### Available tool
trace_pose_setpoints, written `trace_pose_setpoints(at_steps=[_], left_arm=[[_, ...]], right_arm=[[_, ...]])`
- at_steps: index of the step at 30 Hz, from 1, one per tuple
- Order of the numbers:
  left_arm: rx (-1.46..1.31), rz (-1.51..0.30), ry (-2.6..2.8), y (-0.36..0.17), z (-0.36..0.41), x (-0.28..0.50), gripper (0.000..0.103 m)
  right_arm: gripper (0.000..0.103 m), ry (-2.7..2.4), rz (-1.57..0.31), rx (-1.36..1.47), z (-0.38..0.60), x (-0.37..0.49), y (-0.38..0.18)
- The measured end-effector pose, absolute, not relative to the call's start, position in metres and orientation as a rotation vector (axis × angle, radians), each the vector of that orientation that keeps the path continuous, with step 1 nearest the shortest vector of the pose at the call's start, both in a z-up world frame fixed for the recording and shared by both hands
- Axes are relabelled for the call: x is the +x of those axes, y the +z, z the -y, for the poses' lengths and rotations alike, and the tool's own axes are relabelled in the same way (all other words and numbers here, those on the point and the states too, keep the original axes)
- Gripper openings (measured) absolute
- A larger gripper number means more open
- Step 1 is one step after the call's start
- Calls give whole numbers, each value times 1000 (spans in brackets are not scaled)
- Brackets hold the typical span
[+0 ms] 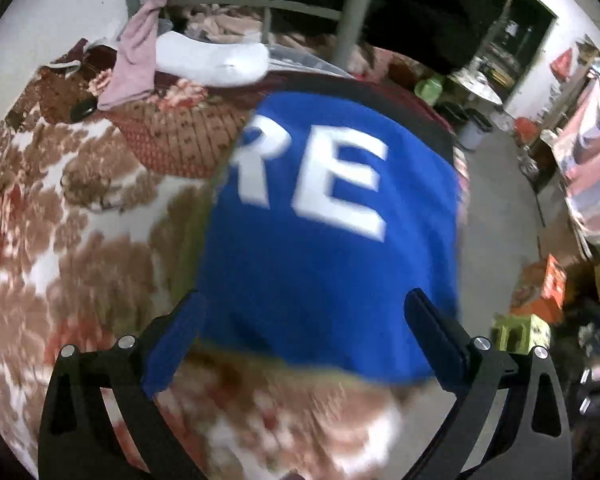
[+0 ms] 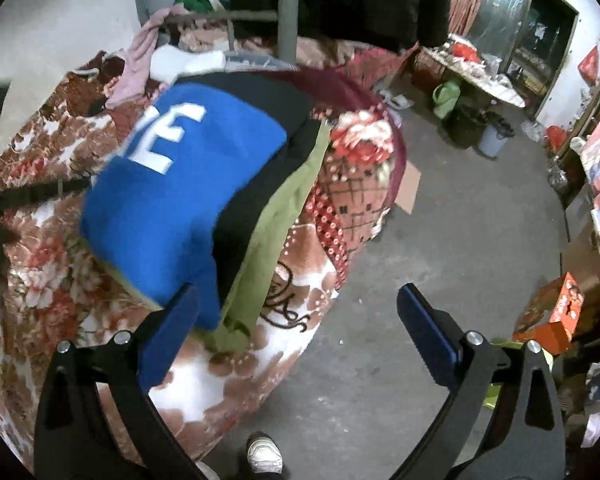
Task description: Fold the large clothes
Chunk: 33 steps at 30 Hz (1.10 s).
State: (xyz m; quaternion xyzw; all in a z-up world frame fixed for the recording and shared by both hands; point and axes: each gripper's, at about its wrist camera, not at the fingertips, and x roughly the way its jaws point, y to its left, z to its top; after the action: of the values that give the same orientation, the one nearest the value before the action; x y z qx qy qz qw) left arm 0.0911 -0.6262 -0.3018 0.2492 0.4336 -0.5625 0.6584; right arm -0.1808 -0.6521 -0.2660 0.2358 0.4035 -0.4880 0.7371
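A blue garment with white letters (image 1: pixel 324 240) lies folded on top of a stack, over a black garment (image 2: pixel 256 176) and an olive-green one (image 2: pixel 268 240), on a floral blanket (image 1: pixel 60 208). It also shows in the right wrist view (image 2: pixel 160 208). My left gripper (image 1: pixel 304 320) is open, held just above the blue garment's near edge, with nothing between its fingers. My right gripper (image 2: pixel 300 312) is open and empty, at the near right corner of the stack by the bed edge, its right finger out over the floor.
A heap of unfolded clothes, pink (image 1: pixel 136 52) and white (image 1: pixel 212 60), lies at the far end by a metal rail and post (image 1: pixel 352 8). Right of the bed is a concrete floor (image 2: pixel 440 220) with bins, boxes (image 2: pixel 560 312) and a cluttered table. My shoe (image 2: pixel 264 452) is by the bed.
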Motion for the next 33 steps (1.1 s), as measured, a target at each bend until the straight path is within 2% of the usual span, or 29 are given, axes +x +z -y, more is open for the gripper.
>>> trace_pose_setpoints(at_steps=[3, 8, 12, 18, 33], left_arm=[[571, -945, -1258, -256, 585, 73, 98], [522, -824, -1309, -136, 524, 40, 98], [563, -711, -1319, -81, 498, 14, 98], [568, -700, -1318, -69, 486, -12, 98], [516, -735, -1255, -67, 487, -22, 97]], right_arm=[[98, -1065, -834, 529, 624, -183, -209], [98, -1048, -762, 421, 572, -180, -106], [98, -1029, -727, 392, 549, -191, -51], [98, -987, -702, 357, 544, -215, -17], [98, -877, -715, 438, 566, -221, -20]])
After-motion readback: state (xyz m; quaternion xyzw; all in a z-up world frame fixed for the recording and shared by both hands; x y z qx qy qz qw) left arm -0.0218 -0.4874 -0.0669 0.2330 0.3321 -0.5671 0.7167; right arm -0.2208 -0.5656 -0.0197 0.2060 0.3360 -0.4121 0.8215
